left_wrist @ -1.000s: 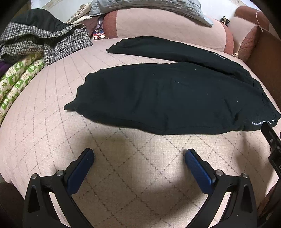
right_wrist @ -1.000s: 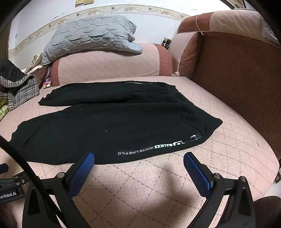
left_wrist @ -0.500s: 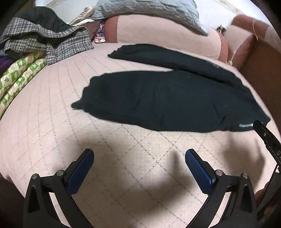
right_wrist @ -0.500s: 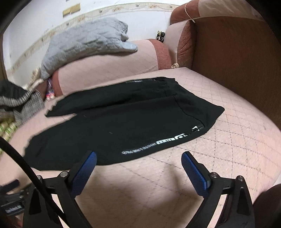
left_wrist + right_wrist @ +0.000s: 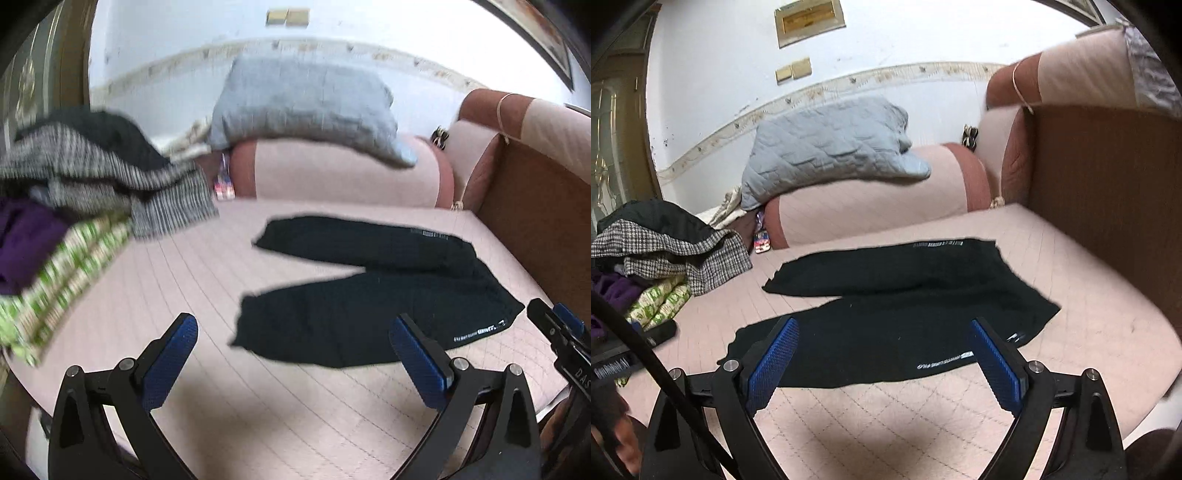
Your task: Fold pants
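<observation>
Black pants (image 5: 897,317) lie flat on the quilted pink sofa seat (image 5: 1089,314), legs splayed. Heaped clothes (image 5: 92,177) sit left, a grey quilted blanket (image 5: 827,147) tops the backrest. Left gripper (image 5: 293,350) and right gripper (image 5: 884,354) both gape wide, empty.

Your surface: a bed (image 5: 1071,332) under a pink quilted cover.
Your middle: black pants (image 5: 897,314) lie flat, legs splayed.
Your left edge: heaped clothes (image 5: 672,243).
Far end: a pink bolster (image 5: 871,199).
</observation>
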`<state>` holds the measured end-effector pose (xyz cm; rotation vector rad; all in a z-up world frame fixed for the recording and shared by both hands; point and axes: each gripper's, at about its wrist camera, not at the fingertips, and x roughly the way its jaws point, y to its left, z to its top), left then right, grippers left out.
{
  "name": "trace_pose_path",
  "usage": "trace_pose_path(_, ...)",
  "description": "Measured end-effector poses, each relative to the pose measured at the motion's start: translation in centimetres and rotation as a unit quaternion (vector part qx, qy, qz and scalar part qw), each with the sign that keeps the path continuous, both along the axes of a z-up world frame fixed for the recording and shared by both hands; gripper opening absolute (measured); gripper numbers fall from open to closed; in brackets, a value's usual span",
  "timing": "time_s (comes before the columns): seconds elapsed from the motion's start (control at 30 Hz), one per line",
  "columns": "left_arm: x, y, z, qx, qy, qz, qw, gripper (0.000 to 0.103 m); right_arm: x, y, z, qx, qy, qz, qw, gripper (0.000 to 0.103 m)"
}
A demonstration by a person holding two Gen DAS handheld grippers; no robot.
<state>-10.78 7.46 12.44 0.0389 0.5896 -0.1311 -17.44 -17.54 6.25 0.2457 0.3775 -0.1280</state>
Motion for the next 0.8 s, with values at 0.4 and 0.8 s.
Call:
trace_pose_path(0.4, -2.8, 2.8, 7.2, -0.004, -0.053, -0.023, 0.9983, 0.103, -3.0, -4.1, 7.3, 0.021, -0.03, -0.033, 0.999, 0.097)
trace_pose_path(0.8, -2.2, 3.3, 10.0, 0.032, -0.051, -0.048, 0.997, 0.103, -3.1, -6.7, 14.7, -0.012, -0.01, -0.016, 1.0, 0.098)
